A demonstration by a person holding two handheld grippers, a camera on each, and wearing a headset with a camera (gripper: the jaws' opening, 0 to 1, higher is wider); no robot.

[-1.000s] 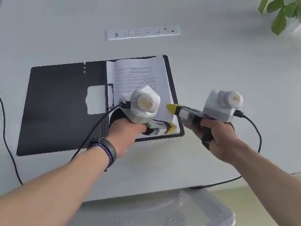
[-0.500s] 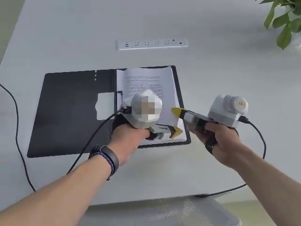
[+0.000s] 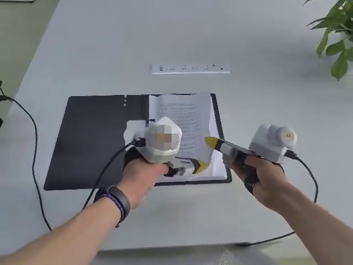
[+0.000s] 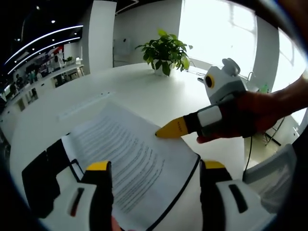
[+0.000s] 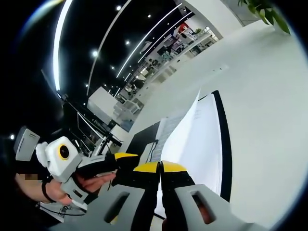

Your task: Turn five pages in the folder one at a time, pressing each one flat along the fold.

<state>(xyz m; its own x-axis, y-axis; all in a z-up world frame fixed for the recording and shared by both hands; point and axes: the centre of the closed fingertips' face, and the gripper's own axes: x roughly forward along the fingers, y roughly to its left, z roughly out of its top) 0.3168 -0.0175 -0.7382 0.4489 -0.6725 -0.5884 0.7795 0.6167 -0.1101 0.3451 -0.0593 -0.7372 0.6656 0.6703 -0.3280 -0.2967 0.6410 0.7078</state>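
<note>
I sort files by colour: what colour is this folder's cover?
Black. The folder cover shows best in the head view.

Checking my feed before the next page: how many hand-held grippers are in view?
2: left hand-held gripper over the folder near its lower edge; right hand-held gripper at the right edge of the page.

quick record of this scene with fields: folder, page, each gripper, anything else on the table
folder: black, lying open on the white table
page: printed sheet on the folder's right half
left gripper: open, over the page's near end
right gripper: shut, tip at the page's right edge
power strip: beyond the folder
plant: far right
</note>
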